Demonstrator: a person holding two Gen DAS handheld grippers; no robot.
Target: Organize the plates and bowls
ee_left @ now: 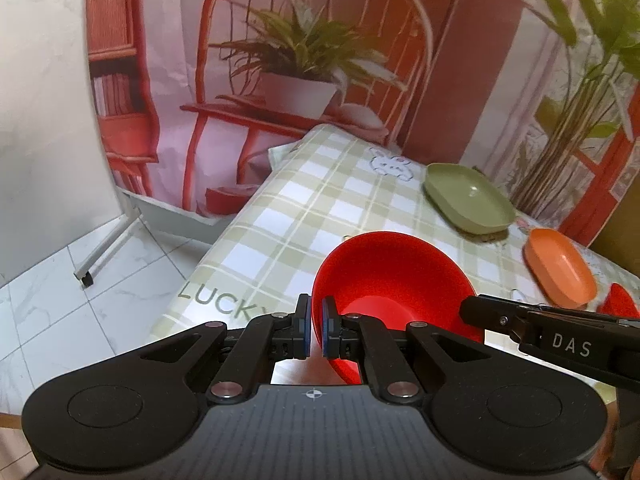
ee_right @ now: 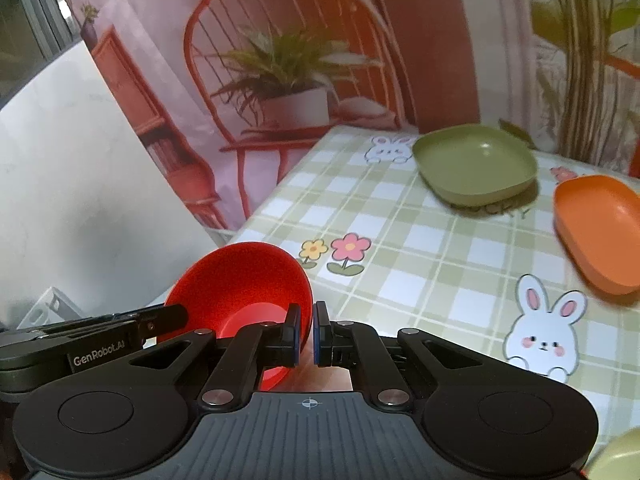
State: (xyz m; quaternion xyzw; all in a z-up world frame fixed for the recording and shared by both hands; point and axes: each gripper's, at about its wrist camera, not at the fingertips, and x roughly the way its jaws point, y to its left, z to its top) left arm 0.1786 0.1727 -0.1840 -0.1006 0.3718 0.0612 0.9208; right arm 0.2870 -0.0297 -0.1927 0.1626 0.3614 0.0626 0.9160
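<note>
Left tongs (ee_left: 316, 326) and right tongs (ee_right: 307, 330) are both clenched on opposite rim edges of 1 red bowl (ee_left: 394, 280), held tilted above the near edge of the bench (ee_right: 420, 248). Farther back on the checked cloth sit a green plate (ee_right: 476, 164) and, near it on the right, an orange plate (ee_right: 596, 228), apart from each other. A printed backdrop (ee_left: 280, 60) hangs behind.

Black linkage tool (ee_left: 316, 326) with blue pads (ee_left: 329, 330), silver pivot screws, ribbed grey base, white crosshair mark.
</note>
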